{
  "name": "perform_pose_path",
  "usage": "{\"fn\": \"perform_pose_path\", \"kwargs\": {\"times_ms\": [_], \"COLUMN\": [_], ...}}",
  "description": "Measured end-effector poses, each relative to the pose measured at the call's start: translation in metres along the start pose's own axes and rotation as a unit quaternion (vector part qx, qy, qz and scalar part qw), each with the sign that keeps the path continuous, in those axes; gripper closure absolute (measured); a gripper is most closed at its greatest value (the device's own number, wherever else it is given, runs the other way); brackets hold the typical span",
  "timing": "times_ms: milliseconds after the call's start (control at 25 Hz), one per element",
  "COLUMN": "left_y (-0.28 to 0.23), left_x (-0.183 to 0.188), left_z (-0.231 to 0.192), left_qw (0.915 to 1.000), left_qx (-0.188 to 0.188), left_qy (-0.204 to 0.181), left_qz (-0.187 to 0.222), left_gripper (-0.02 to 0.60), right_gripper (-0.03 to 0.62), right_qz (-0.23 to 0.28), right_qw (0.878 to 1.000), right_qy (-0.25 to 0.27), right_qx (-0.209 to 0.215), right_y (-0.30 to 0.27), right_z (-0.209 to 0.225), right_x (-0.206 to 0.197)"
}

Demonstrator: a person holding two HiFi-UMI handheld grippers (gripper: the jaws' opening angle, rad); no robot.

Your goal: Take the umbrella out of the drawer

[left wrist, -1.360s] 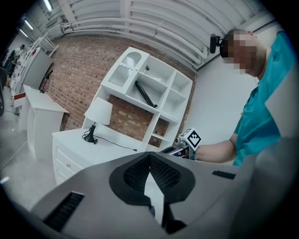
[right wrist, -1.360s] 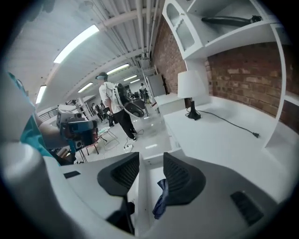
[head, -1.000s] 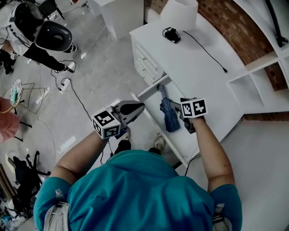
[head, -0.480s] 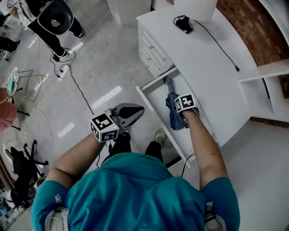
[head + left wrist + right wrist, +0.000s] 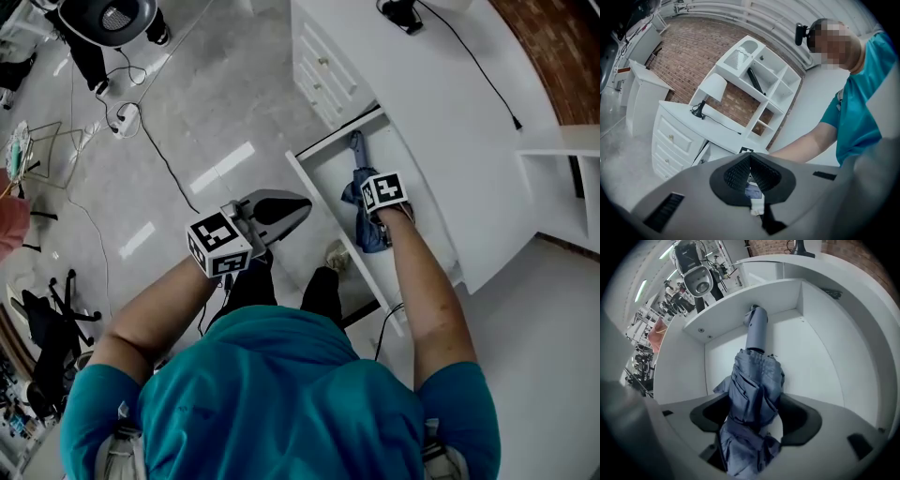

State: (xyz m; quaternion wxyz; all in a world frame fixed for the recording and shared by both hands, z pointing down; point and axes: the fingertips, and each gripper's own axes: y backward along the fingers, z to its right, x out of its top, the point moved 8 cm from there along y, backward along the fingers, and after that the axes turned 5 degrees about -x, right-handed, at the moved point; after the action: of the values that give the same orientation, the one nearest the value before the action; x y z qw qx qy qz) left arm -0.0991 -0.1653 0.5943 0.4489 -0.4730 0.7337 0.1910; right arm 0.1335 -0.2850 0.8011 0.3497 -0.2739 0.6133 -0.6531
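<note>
A folded blue umbrella [image 5: 359, 208] lies in the open white drawer [image 5: 330, 178], its grey handle [image 5: 757, 324] pointing toward the drawer's far end. My right gripper [image 5: 378, 228] points steeply down into the drawer. Its jaws have just been opening and now stand open, with the umbrella's fabric [image 5: 754, 380] between them; a strip of white shows beside the right pad. My left gripper [image 5: 298, 208] hangs over the floor to the left of the drawer, shut and holding nothing. In the left gripper view, the pads of the left gripper [image 5: 750, 157] meet at the tips.
The drawer juts out of a white desk [image 5: 441, 122] with closed drawers [image 5: 323, 70] beside it. A black lamp base with its cord [image 5: 403, 11] sits on the desk. White shelves [image 5: 562, 169] stand at the right. Cables [image 5: 141, 122] trail over the grey floor.
My right gripper has gone down into the drawer and now straddles the umbrella. The left gripper has sunk a little beside the drawer.
</note>
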Motion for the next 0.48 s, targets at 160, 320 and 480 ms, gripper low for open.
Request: {"fn": "perform_pose_path", "kwargs": {"times_ms": [160, 320, 480], "left_y": [-0.006, -0.005, -0.004], "left_x": [-0.010, -0.016, -0.021], "left_z": [-0.005, -0.010, -0.008], "left_qw": [1.0000, 0.9998, 0.9997], "left_qx": [-0.006, -0.006, -0.004], "left_qy": [0.007, 0.017, 0.022], "left_qz": [-0.002, -0.001, 0.003], "left_gripper": [0.567, 0.568, 0.568], "right_gripper": [0.299, 0.299, 0.303], "right_qz": [-0.001, 0.005, 0.015], "right_qw": [1.000, 1.000, 0.998], "right_qy": [-0.004, -0.004, 0.001], "right_qx": [-0.001, -0.030, -0.057], "right_y": [-0.011, -0.018, -0.019], "right_z": [-0.002, -0.005, -0.009], "right_x": [-0.001, 0.000, -0.001]}}
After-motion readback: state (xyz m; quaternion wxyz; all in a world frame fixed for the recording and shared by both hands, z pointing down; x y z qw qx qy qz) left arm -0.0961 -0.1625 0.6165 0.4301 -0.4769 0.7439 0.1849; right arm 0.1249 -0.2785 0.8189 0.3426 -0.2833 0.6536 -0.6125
